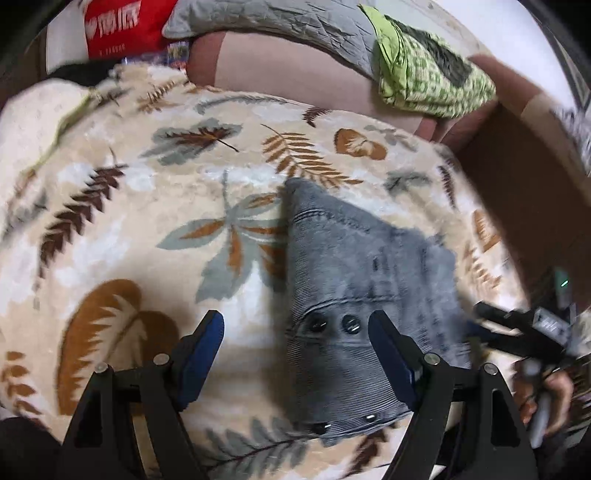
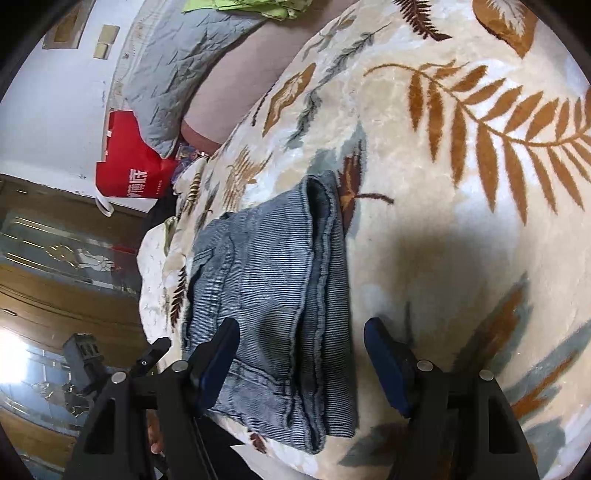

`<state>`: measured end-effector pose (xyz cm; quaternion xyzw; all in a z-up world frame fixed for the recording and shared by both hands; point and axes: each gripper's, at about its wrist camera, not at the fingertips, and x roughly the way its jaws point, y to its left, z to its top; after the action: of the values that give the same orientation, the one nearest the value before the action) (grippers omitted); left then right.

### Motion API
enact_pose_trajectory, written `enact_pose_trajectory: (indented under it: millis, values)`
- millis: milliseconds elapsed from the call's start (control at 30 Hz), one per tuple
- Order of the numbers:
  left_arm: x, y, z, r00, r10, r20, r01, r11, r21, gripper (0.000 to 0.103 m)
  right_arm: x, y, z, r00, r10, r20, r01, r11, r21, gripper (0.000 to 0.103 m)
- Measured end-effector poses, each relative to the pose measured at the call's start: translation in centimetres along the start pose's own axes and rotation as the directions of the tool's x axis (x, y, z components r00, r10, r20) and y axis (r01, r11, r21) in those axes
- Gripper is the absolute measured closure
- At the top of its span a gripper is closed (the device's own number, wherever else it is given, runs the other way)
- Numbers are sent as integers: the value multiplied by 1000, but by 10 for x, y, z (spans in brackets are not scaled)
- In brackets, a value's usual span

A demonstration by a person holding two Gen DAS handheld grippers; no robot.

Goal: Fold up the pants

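The grey-blue corduroy pants (image 1: 354, 280) lie folded in a compact stack on the leaf-patterned blanket (image 1: 155, 206); dark buttons show at the near end. My left gripper (image 1: 295, 332) is open and empty, hovering over the near left edge of the pants. The right wrist view shows the same folded pants (image 2: 273, 280) with stacked hems along the right side. My right gripper (image 2: 301, 347) is open and empty just above the stack's near end. The right gripper also shows in the left wrist view (image 1: 517, 328), at the right beside the pants.
A green patterned cloth (image 1: 424, 70) and a grey quilt (image 1: 280, 26) lie at the back of the bed. A red bag (image 2: 129, 166) stands by the wall. The blanket's edge drops to a wooden floor (image 2: 55, 302) on the left of the right wrist view.
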<state>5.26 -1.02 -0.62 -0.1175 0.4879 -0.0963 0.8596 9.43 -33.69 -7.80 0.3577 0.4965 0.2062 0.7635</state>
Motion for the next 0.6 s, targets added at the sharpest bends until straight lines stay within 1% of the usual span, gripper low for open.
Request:
enact_pose_trajectory:
  millis: [67,100,200,300,400,467,600]
  values:
    - [3,-1,4,1000,-21,-6,21,1000,-8,22,3,4,2,1000,6,-15,-6,1000,-9,30]
    - [5,-1,6,999,-47,-11,47,999,-19,22,5,6,4,1000,7,-22,-7,1000,-12,30]
    - [14,-2,9,996,-80,-42,79,996,-42,22,7,9,8,1000,0,-17,0,1000,-24,30]
    - [24,-13,9,998,-26,-53,26,1000,-7,22,12,0,8,1000,-2,-25,2,1000,5,30]
    - [30,-20,6,998,-7,-56,9,1000,26,22,15,-8,7,1000,2,-32,-2,1000,25,30]
    - [33,-23,5,998,-8,-58,10,999,38,22,15,-8,7,1000,2,-31,-1,1000,20,30]
    - [37,-20,2,997,-16,-71,18,999,33,22,19,-7,7,999,-7,-33,7,1000,13,30]
